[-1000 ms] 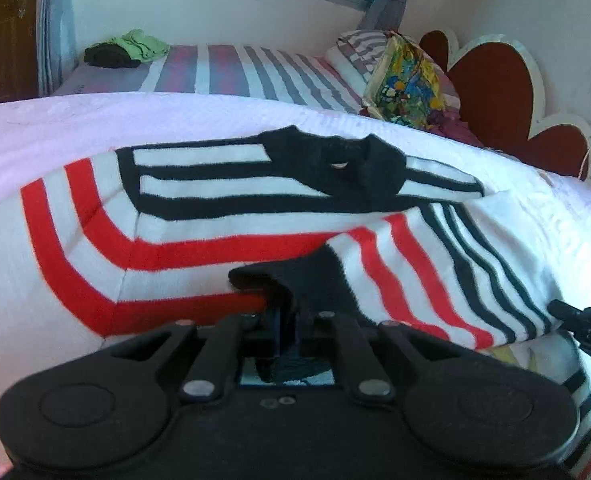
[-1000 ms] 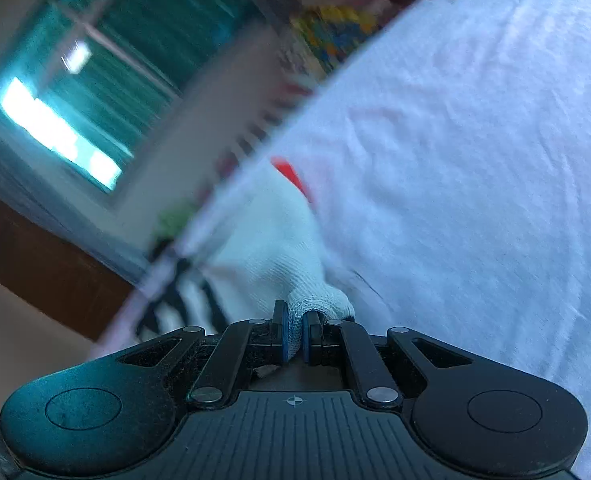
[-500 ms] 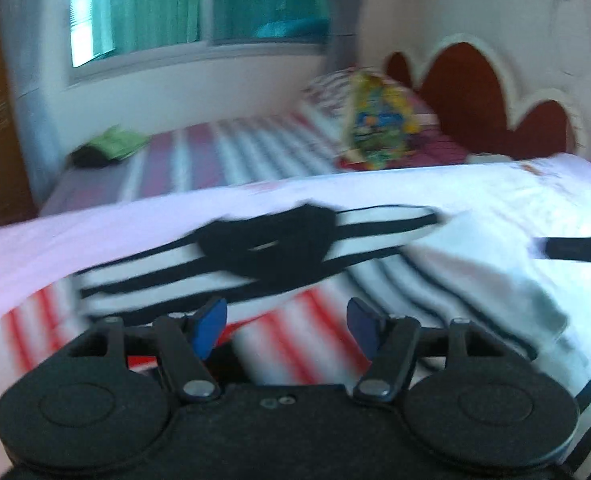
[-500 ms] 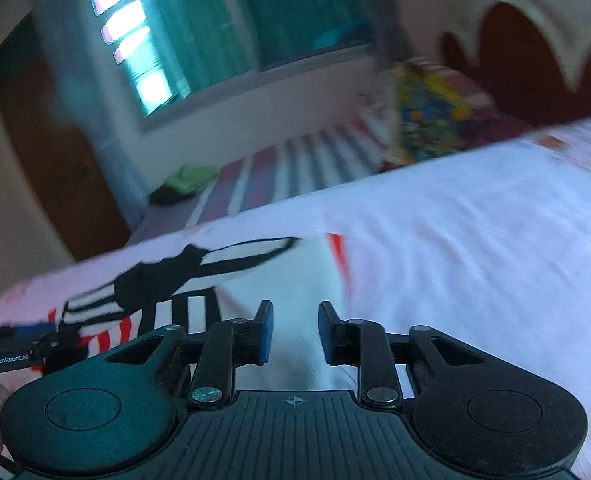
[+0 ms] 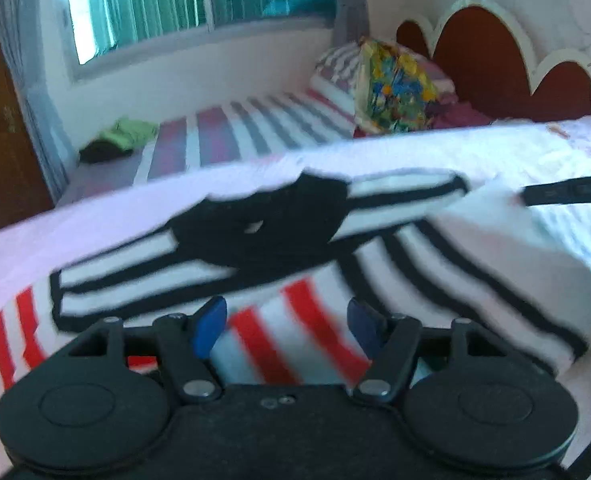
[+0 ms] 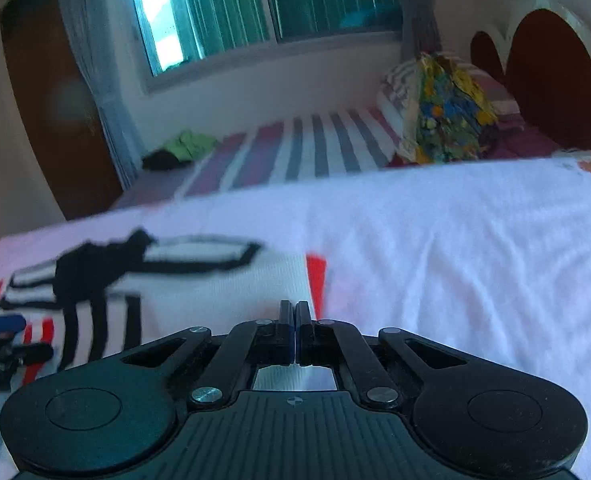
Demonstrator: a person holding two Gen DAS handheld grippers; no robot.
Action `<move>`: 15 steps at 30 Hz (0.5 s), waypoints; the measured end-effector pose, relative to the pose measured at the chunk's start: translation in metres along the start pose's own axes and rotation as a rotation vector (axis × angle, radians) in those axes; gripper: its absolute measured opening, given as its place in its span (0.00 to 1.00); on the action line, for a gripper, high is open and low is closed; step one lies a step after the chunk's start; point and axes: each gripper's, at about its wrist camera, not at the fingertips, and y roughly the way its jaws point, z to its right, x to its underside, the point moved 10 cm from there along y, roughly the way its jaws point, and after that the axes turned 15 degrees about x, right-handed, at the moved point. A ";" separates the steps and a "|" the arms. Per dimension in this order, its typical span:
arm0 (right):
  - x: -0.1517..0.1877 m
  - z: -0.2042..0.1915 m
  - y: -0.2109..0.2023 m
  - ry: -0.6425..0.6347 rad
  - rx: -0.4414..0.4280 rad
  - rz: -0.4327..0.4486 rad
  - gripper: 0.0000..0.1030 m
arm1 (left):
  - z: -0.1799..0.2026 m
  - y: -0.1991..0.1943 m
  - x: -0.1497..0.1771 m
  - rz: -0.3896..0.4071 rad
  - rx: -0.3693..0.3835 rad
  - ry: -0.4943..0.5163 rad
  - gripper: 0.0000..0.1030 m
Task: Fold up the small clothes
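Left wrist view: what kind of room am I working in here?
Most likely a bedroom: a bed with a striped sheet and pillows, a scalloped headboard, and a curtained window behind. The striped sweater lies on a nearer white bedspread.

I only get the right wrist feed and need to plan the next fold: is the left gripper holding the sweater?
Observer: No. The left gripper is open, with nothing pinched between its blue pads.
Operator: What lies in front of it?
Observer: The striped sweater has its red-striped sleeve folded across the body, below the black collar.
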 end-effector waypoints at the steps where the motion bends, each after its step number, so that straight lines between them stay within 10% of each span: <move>1: -0.006 -0.001 0.009 0.003 -0.007 -0.006 0.00 | 0.006 0.004 -0.003 -0.002 0.009 0.002 0.65; 6: -0.011 0.005 0.029 -0.017 0.010 -0.084 0.00 | 0.002 0.020 0.006 -0.044 0.003 -0.061 0.72; 15: 0.061 -0.001 -0.091 -0.049 -0.092 -0.040 0.00 | 0.043 -0.023 0.029 -0.022 -0.032 -0.015 0.70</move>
